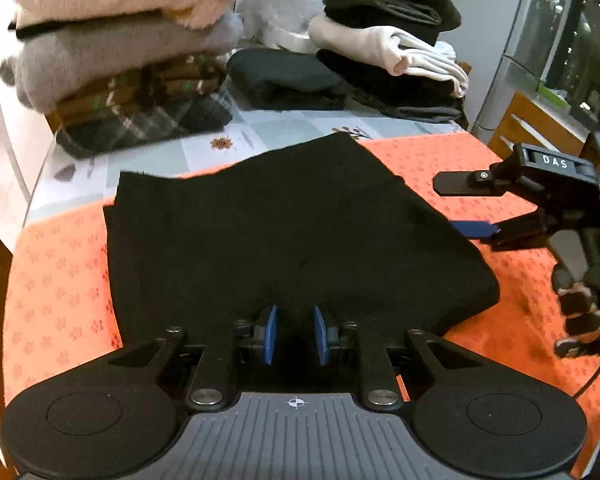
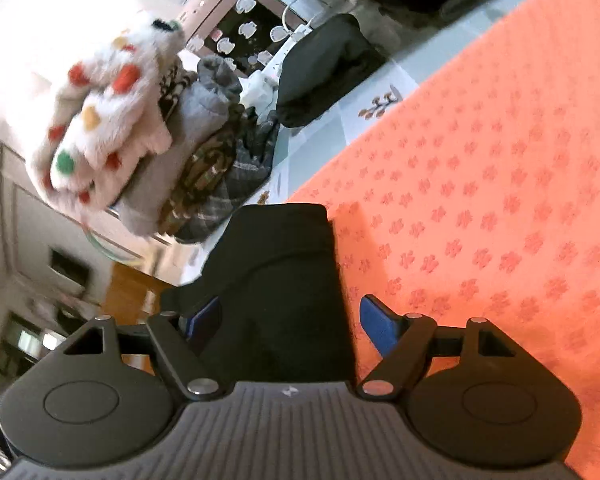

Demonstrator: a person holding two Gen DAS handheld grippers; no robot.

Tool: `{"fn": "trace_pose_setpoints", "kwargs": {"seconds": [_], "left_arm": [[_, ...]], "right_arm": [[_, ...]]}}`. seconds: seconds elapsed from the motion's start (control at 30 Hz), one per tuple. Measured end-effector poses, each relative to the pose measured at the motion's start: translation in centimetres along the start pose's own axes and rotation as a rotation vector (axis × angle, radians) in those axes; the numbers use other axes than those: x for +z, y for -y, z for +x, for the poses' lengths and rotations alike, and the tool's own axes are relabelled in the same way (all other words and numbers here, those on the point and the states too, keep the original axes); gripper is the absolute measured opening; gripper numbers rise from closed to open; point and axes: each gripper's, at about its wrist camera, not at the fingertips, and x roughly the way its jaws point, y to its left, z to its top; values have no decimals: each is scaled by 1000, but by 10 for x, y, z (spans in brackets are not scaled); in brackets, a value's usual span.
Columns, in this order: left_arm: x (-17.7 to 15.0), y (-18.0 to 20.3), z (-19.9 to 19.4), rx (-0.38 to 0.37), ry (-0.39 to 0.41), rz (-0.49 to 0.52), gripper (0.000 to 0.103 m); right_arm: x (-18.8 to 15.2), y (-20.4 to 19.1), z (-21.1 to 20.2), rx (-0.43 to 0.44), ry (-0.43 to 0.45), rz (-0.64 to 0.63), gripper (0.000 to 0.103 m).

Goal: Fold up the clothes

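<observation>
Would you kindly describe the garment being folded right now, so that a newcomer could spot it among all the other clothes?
Start at the orange patterned mat covering the near part of the table. The garment lies flat in the middle of that mat, a plain black piece of cloth already folded. Unlike the stacks of clothes piled behind on the pale tablecloth, it lies alone on the orange.

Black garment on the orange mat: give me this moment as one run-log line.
black garment: folded, flat on orange mat | left hand-held gripper: at near edge, narrow gap | right hand-held gripper: open, astride right edge
</observation>
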Motion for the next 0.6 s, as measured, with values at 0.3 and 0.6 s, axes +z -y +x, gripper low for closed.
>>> {"fn": "trace_pose_setpoints", "kwargs": {"seconds": [0.3, 0.6], "left_arm": [[1, -5, 2, -5, -17, -57, 23], [11, 7, 4, -64, -30, -42, 23]], "right_arm": [[-13, 6, 22, 115, 32, -12, 83], [2, -40, -4, -36, 97, -115, 26]]}}
